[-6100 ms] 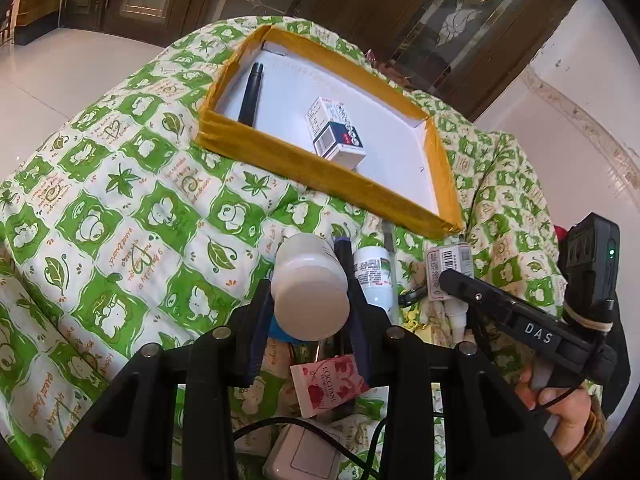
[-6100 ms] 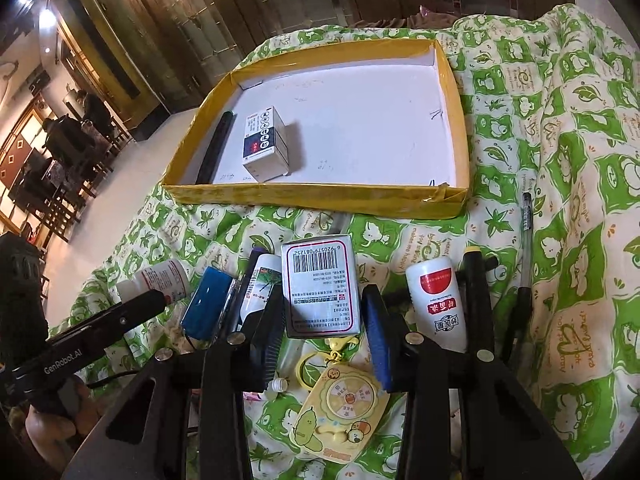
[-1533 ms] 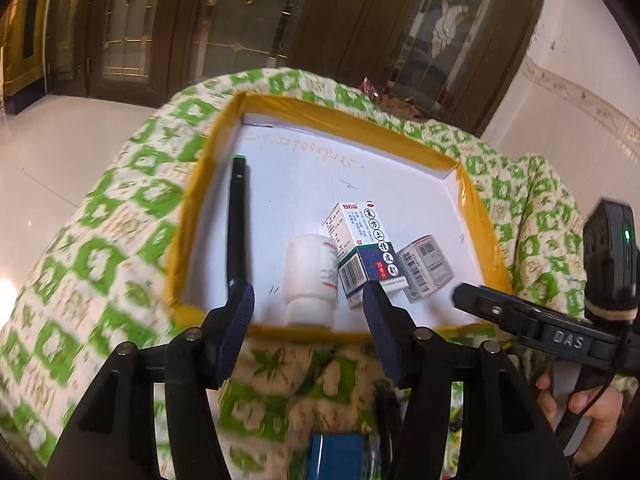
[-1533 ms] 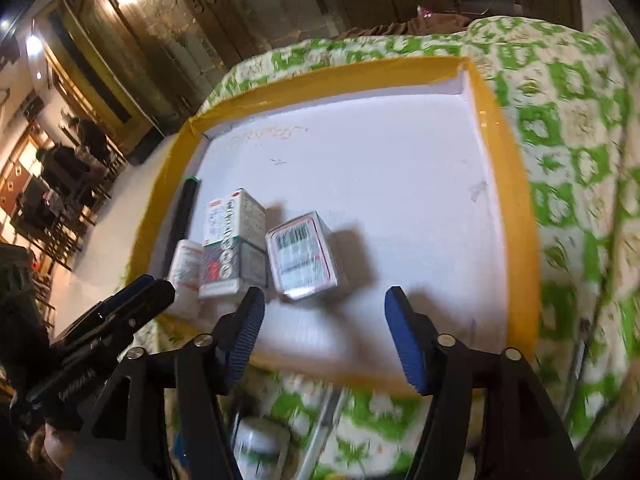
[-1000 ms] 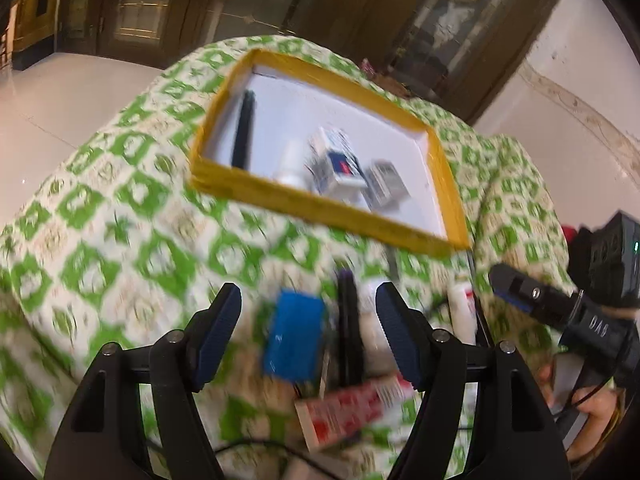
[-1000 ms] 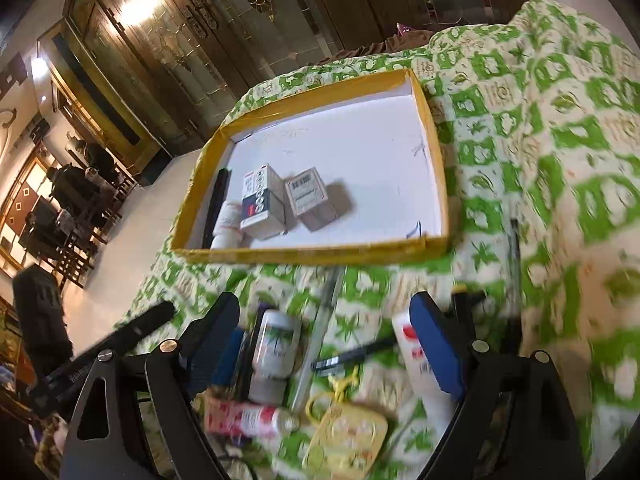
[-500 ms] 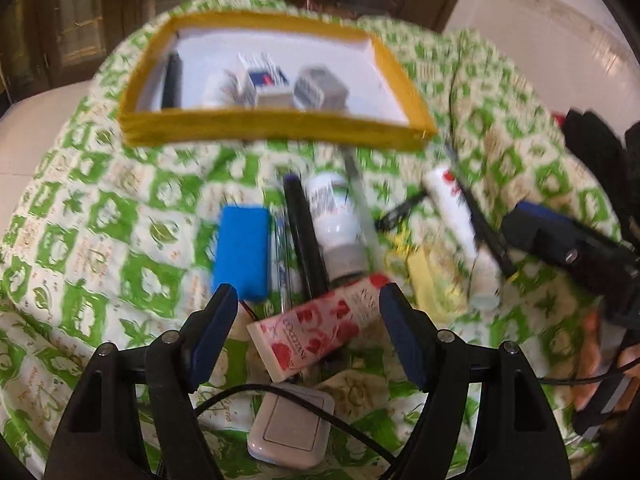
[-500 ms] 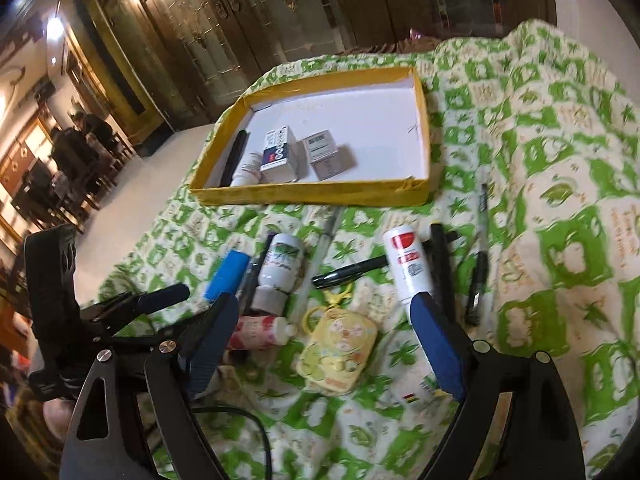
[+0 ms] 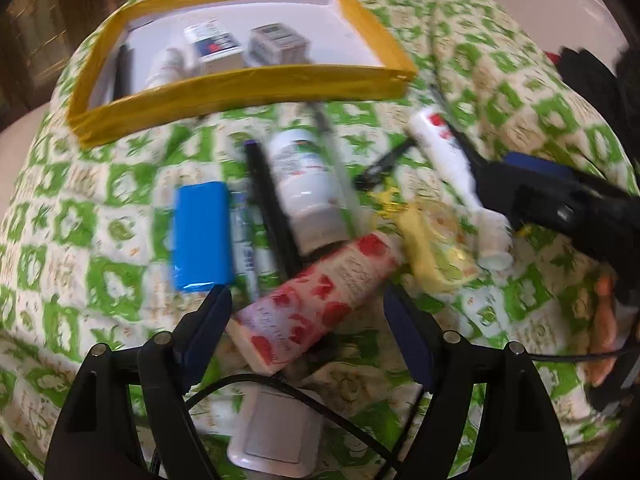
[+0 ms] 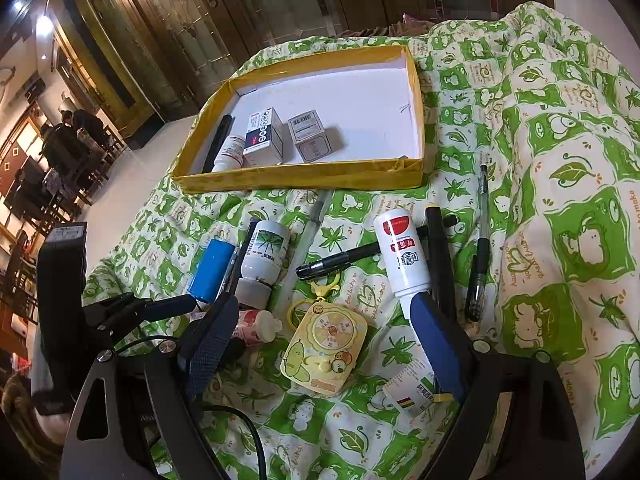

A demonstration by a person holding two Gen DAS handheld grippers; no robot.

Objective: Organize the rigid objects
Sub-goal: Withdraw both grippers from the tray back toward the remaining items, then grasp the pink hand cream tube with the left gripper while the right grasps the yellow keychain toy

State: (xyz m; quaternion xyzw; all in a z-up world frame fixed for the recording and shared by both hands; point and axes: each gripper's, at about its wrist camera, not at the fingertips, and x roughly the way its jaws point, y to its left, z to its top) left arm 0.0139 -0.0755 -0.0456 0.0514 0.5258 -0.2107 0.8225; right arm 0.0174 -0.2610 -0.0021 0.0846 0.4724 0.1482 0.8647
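Two opening jaws, floral tube seemingly between

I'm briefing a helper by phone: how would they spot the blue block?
Find the yellow-rimmed tray on the green-patterned quilt. In the clutter before its near wall, the blue block lies leftmost, beside a white bottle. It alone is plain solid blue, unlabelled.

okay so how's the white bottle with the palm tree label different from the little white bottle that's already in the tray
The palm-label bottle lies on the green quilt outside the yellow tray; the small bottle lies inside it beside a box. The palm-label bottle looks bigger and has a grey cap; the small bottle's label looks red and white. Both are white and lie on their sides.
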